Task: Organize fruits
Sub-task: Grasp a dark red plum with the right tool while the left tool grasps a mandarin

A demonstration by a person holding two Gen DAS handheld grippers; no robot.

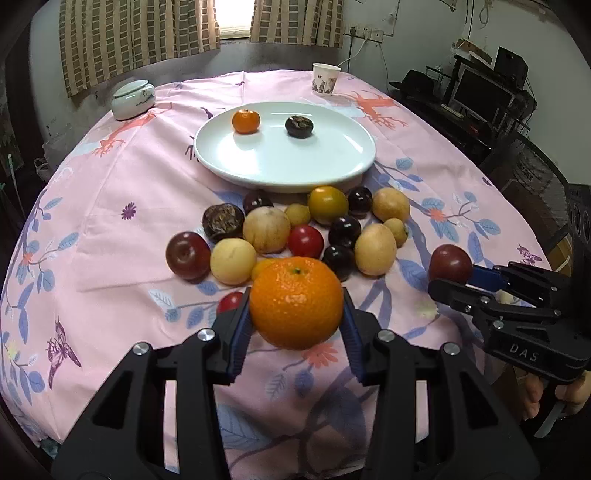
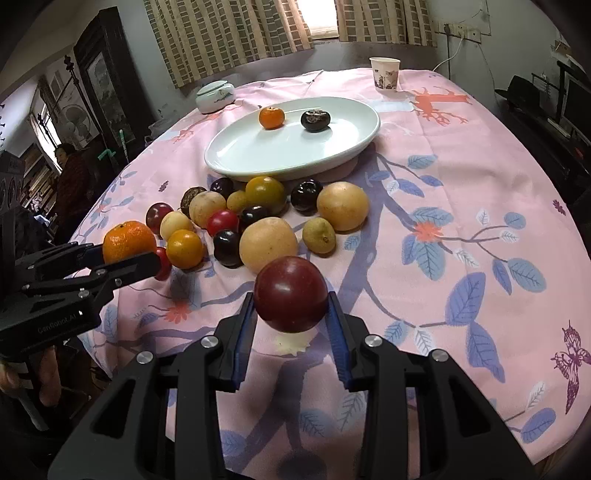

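Checked curtains [image 1: 140,33] flank a bright window [image 1: 234,16]; a monitor desk [image 1: 484,99] stands right.

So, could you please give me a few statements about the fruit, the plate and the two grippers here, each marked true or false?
1. The left gripper holds an orange. True.
2. The right gripper is empty. False: it grips a dark red plum.
3. The white plate holds two fruits. True.
4. The paper cup lies tipped over. False: it stands upright.
5. The pile of fruit sits on the plate. False: it lies on the tablecloth.
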